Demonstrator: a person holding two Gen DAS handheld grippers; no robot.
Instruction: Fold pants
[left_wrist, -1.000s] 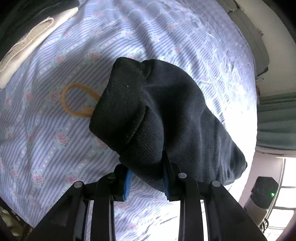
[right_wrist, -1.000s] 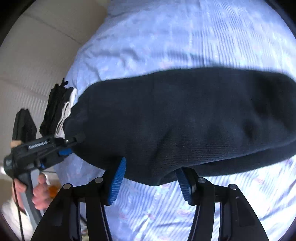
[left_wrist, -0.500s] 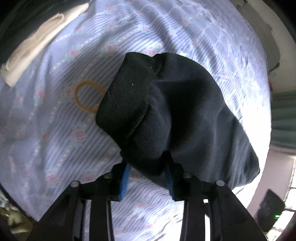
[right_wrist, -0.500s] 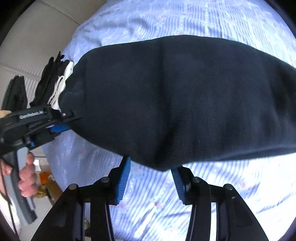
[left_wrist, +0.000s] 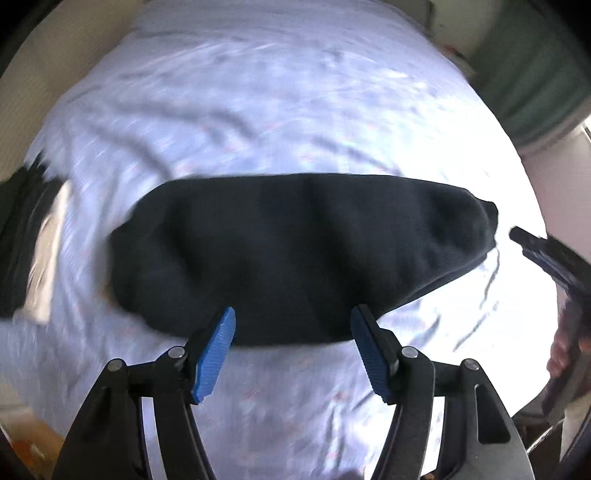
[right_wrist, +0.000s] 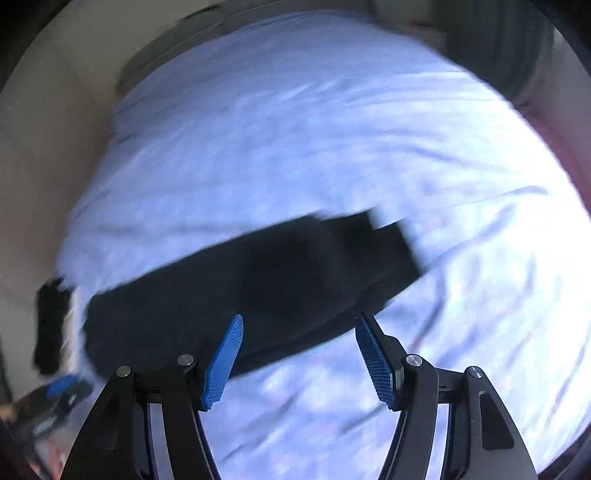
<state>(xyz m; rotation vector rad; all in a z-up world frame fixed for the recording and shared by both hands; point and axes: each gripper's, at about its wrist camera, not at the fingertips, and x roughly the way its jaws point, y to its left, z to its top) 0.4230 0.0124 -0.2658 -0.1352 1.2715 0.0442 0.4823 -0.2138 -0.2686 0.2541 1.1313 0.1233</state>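
Observation:
The black pants (left_wrist: 303, 254) lie folded in a long flat bundle across the light blue bedsheet (left_wrist: 280, 110). In the right wrist view the pants (right_wrist: 258, 291) show blurred, lying slantwise. My left gripper (left_wrist: 293, 343) is open and empty, its blue pads (left_wrist: 216, 350) just short of the bundle's near edge. My right gripper (right_wrist: 297, 356) is open and empty, hovering above the near edge of the pants. The right gripper also shows at the right edge of the left wrist view (left_wrist: 546, 258).
A stack of folded dark and white clothes (left_wrist: 33, 243) lies at the bed's left side, also in the right wrist view (right_wrist: 53, 325). A beige headboard wall (right_wrist: 44, 147) is on the left. A green curtain (left_wrist: 535, 62) hangs at the far right.
Both grippers have let go of the pants and opened. They have pulled back and up; the pants now lie flat on the bed. Both views are motion-blurred.

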